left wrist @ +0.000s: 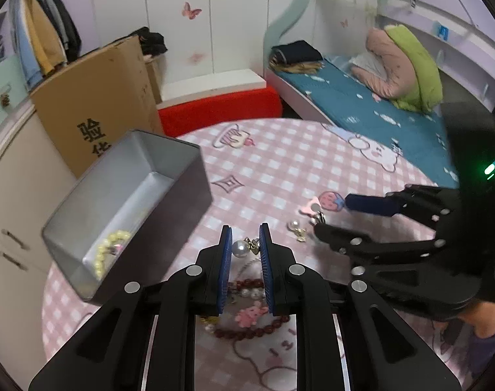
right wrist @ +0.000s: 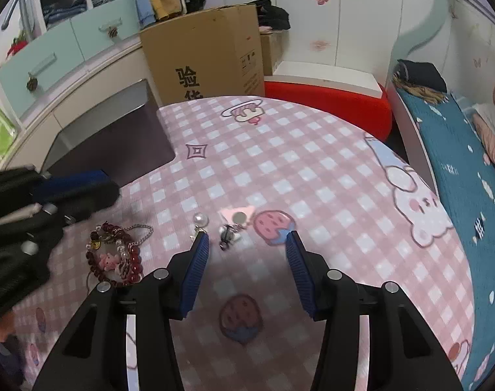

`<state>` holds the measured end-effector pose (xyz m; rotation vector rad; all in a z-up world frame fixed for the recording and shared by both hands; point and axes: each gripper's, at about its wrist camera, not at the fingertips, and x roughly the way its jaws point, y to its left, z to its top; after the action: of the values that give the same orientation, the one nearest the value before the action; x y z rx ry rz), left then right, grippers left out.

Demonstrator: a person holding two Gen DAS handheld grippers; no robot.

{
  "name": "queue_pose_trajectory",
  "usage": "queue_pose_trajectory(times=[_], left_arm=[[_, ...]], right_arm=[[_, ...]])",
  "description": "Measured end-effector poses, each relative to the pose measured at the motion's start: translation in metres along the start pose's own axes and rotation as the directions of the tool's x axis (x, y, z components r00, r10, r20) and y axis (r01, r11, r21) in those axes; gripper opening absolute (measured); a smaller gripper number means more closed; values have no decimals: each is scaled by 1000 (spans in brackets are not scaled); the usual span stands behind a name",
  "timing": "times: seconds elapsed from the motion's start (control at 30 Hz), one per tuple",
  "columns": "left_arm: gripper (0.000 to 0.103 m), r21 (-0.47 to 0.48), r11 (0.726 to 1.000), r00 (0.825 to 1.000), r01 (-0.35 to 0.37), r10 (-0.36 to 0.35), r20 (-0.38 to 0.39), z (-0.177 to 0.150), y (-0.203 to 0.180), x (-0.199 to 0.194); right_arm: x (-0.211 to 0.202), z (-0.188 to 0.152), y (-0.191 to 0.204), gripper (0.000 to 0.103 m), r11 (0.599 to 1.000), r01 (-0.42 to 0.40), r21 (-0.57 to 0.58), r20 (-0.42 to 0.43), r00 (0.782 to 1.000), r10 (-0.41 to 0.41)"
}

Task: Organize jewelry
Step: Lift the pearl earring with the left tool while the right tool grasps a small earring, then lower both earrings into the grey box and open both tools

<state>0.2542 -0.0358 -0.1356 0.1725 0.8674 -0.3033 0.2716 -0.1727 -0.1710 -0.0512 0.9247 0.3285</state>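
**Pearl earring in the left claw, bound for the tin**

The left gripper is pinched narrow on a pearl earring, which sits between its blue pads with a gold charm beside it. It appears lifted clear of the table. The step in hand looks like carrying this piece to the grey tin, which stands at ten o'clock from the claw with a yellow bead bracelet already inside. The next move calls for a swing toward the tin's open mouth and a release only once the pearl is over its floor, since the near wall is tall.

The right gripper hangs half open and empty over the cloth. At its twelve o'clock lie a dark charm and a pink clip; a second pearl earring sits at eleven o'clock, just beside its left finger. A red bead bracelet with a chain lies at nine o'clock, untouched.

The table wears a pink checked cloth printed with bears and strawberries. Beyond it stand a cardboard box, a red bench, white wardrobe doors with butterfly stickers, and a bed with teal bedding at two o'clock.
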Motion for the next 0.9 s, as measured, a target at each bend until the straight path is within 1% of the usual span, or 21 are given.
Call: queue_pose_trajectory(times=[0.07, 0.17, 0.2, 0.23, 0.27, 0.33, 0.4, 0.47, 0.53, 0.67, 0.9], left_arm=[[18, -2, 1000, 1000, 1, -1, 5, -1, 2, -3], [18, -9, 1000, 1000, 13, -12, 8, 0, 5, -6], [18, -13, 1000, 1000, 19, -19, 11, 1, 7, -8], [18, -15, 1000, 1000, 23, -23, 12, 1, 7, -8], [18, -17, 999, 1000, 28, -27, 13, 1, 7, -9], [18, -26, 999, 999, 40, -40, 15, 2, 9, -11], [18, -32, 998, 999, 50, -49, 15, 2, 11, -13], [18, -41, 997, 998, 63, -63, 15, 2, 12, -16], [18, -43, 996, 997, 72, -71, 22, 2, 14, -20], [18, -47, 994, 995, 96, -94, 38, 7, 19, -31], [18, -67, 986, 985, 153, -147, 89, 20, 33, -61]], right_arm=[[4, 1, 5, 48, 999, 39, -30, 2, 999, -39], [5, 1, 7, 41, 996, 76, -43, 9, 997, -75], [5, 1, 6, 40, 996, 79, -44, 8, 997, -79], [6, 1, 6, 38, 996, 78, -43, 7, 997, -78], [5, 2, 5, 34, 996, 79, -45, 8, 997, -79], [5, 3, 7, 21, 996, 69, -53, 5, 998, -68], [6, 4, 11, 14, 996, 57, -71, 3, 998, -57], [6, 4, 17, 14, 992, 85, -95, 3, 996, -85], [5, 4, 19, 14, 992, 88, -95, 2, 996, -88], [-10, 9, 15, 14, 998, 48, -46, 28, 999, -47], [-59, 33, 20, 14, 1000, -27, -2, 111, 993, 27]])
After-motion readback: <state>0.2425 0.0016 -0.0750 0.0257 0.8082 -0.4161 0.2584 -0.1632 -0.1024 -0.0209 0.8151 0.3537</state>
